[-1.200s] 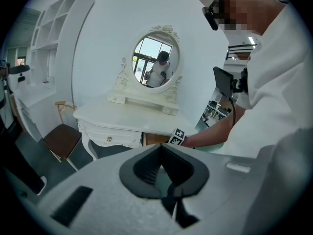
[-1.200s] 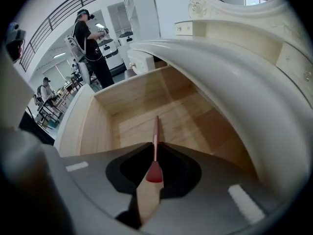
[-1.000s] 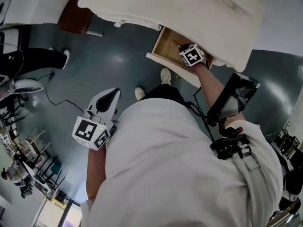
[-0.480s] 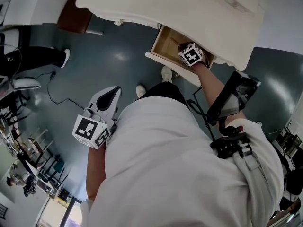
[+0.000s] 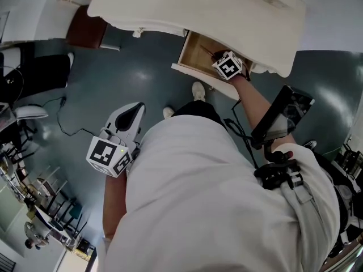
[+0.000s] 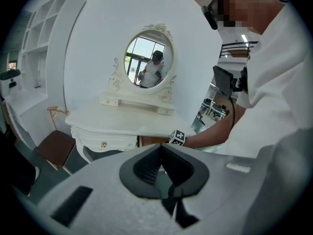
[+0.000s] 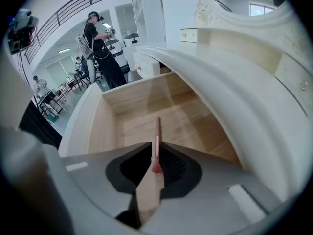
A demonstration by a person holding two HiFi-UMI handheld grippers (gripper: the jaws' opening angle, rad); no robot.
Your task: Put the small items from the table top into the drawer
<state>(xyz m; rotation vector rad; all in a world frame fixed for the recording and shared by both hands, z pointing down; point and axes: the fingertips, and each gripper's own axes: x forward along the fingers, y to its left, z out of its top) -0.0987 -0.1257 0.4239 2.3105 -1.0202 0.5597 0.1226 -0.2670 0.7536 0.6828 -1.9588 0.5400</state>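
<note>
The white dressing table [image 5: 187,7] has its wooden drawer [image 5: 195,50] pulled open. My right gripper [image 5: 224,61] reaches into that drawer, its marker cube showing on top. In the right gripper view the right gripper [image 7: 156,156] is shut on a thin pink stick [image 7: 157,138], like a pen, which points along the bare drawer floor [image 7: 146,119]. No other item shows inside the drawer. My left gripper [image 5: 126,128] hangs low beside my left hip, far from the table. In the left gripper view the left gripper [image 6: 161,169] is shut, with nothing between its pads.
A brown chair [image 5: 86,26] stands left of the table. A cable [image 5: 65,120] lies on the grey floor. An oval mirror [image 6: 149,62] tops the table. Another person in black [image 7: 100,43] stands further back, beyond the drawer front.
The head view has drifted a little. Both grippers stay where they were, the right one still in the drawer with the pink stick.
</note>
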